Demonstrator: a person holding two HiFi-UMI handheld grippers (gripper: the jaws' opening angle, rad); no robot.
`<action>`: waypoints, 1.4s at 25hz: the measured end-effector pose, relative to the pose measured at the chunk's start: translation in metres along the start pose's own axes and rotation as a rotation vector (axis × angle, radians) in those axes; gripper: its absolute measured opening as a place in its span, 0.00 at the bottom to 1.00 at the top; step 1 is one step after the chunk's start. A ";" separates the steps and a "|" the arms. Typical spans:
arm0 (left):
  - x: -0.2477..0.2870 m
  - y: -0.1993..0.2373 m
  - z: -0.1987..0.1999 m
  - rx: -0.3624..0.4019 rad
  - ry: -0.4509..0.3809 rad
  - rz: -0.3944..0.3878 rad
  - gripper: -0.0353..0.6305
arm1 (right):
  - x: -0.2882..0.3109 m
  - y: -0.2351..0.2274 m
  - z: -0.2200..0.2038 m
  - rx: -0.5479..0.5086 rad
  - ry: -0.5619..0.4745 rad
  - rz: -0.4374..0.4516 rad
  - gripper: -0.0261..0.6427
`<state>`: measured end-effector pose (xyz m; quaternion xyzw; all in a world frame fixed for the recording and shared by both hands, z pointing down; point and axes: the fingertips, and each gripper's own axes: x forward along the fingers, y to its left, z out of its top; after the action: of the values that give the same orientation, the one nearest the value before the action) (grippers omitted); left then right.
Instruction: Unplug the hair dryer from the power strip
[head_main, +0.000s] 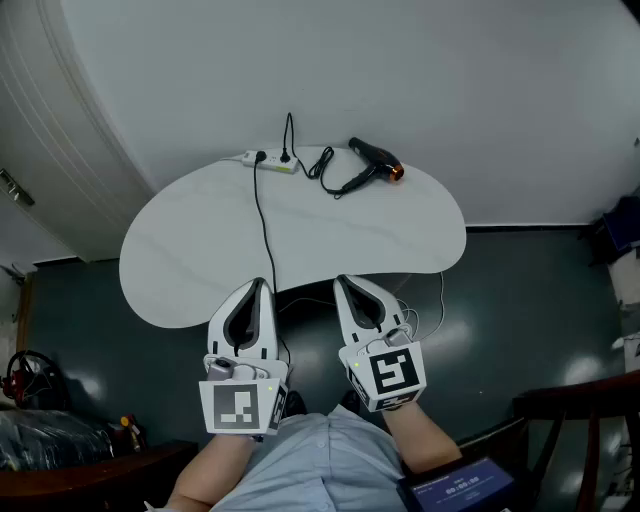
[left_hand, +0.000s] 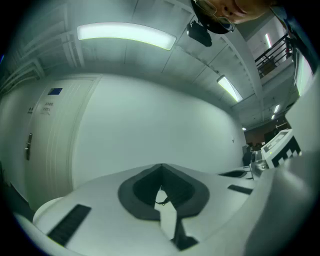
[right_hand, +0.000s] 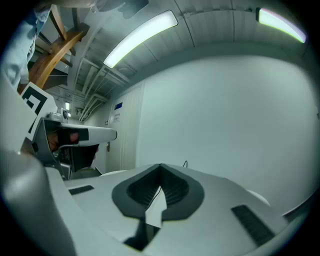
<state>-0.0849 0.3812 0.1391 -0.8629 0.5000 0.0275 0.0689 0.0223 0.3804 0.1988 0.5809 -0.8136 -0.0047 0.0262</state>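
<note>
The power strip (head_main: 268, 160) — lying left-to-right at upper centre, the hair dryer (head_main: 376, 160) at its right — is well apart from both closed, empty grippers, almost straight above the left gripper (head_main: 261, 285), less so the right gripper (head_main: 340, 282).

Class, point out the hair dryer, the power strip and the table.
hair dryer (head_main: 375, 155), head view, black barrel.
power strip (head_main: 272, 162), head view, white casing.
table (head_main: 350, 240), head view, bare top.

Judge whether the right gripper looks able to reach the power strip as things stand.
Probably yes: nothing on the table stands between the shut right gripper and the power strip at its far edge.
</note>
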 end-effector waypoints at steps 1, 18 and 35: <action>0.001 -0.001 0.000 0.000 0.001 -0.002 0.05 | 0.000 -0.002 0.000 -0.001 0.000 -0.001 0.04; 0.049 -0.073 -0.013 0.010 0.046 -0.065 0.05 | -0.021 -0.070 -0.010 0.048 0.018 0.011 0.04; 0.146 0.030 -0.047 -0.013 0.048 -0.018 0.05 | 0.127 -0.087 -0.020 0.052 0.045 0.034 0.04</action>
<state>-0.0393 0.2342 0.1656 -0.8683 0.4933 0.0094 0.0513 0.0639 0.2325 0.2204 0.5675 -0.8223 0.0299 0.0296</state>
